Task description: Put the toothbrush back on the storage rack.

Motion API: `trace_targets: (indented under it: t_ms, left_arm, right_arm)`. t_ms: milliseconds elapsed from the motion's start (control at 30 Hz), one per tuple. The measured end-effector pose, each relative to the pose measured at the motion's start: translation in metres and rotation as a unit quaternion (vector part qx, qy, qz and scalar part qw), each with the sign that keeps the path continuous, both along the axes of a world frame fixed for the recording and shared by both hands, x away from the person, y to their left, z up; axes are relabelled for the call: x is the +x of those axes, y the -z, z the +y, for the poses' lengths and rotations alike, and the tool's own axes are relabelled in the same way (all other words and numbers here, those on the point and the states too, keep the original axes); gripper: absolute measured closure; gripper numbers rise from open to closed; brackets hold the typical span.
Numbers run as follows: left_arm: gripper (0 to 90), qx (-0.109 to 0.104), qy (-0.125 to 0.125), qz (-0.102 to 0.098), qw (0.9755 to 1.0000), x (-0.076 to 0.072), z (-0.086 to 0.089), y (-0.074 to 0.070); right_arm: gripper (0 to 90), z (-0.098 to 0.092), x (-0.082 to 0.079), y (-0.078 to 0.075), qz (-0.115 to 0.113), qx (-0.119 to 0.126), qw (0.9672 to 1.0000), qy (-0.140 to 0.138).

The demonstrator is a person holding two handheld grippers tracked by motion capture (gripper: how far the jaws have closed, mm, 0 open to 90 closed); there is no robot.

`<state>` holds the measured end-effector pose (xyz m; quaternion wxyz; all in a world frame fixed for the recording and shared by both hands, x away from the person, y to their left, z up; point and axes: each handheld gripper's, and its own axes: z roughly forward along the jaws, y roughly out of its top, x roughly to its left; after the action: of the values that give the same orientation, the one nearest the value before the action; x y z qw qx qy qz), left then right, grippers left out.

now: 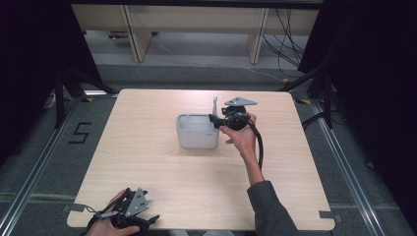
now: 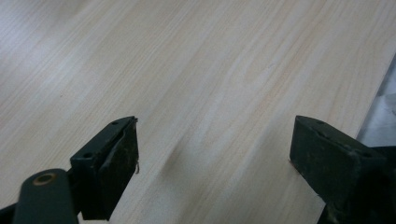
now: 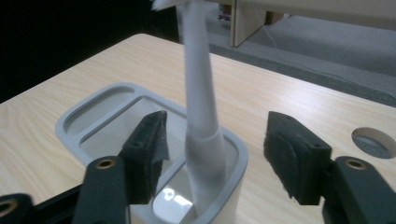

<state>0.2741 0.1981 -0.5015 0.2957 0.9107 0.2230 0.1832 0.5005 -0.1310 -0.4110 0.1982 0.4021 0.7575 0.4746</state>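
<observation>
The right gripper [image 3: 215, 154] stands with its jaws spread apart, and neither pad presses on anything. Between them rises the white handle [image 3: 201, 112] of a utensil, upright with a slight lean and clear of both pads; it stands nearer the left-hand finger [image 3: 149, 144] than the right-hand one. Its thick lower end sits inside the grey holder [image 3: 84, 116], in the compartment closest to the fingertips. The long, shallow compartment beyond the fingers holds nothing visible. The high view shows the right gripper [image 1: 215, 119] at the holder's [image 1: 196, 137] right rim, with the handle [image 1: 215, 105] poking up just past its tips. The left gripper [image 2: 215, 154] is also wide open, with bare wooden table [image 2: 210, 70] between and ahead of its fingers. The high view places it [image 1: 147, 220] at the table's near edge, well apart from the holder.
</observation>
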Motion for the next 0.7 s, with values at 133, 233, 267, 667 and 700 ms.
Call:
trace_targets:
  t_ms: [133, 233, 267, 667, 700]
  left_arm:
    - [15.2, 0.000, -0.001, 0.000, 1.0000, 0.000, 0.000, 0.000]
    - [15.3, 0.000, -0.003, 0.001, 1.0000, 0.000, 0.000, 0.000]
    - [15.2, 0.000, -0.003, 0.000, 1.0000, 0.000, 0.000, 0.000]
    - [15.3, 0.003, -0.003, -0.003, 1.0000, 0.000, 0.000, 0.000]
    - [15.3, 0.003, -0.003, -0.003, 1.0000, 0.000, 0.000, 0.000]
  right_arm:
    - [36.7, -0.005, -0.008, -0.001, 0.006, -0.002, 1.0000, 0.003]
    - [35.9, -0.007, -0.011, -0.001, 0.000, -0.002, 1.0000, -0.002]
    - [35.7, -0.008, -0.012, -0.001, 0.003, 0.001, 1.0000, -0.003]
    - [33.5, -0.018, -0.030, -0.001, -0.002, 0.009, 0.9999, -0.005]
    - [33.3, -0.020, -0.029, 0.000, -0.010, 0.002, 0.9999, -0.014]
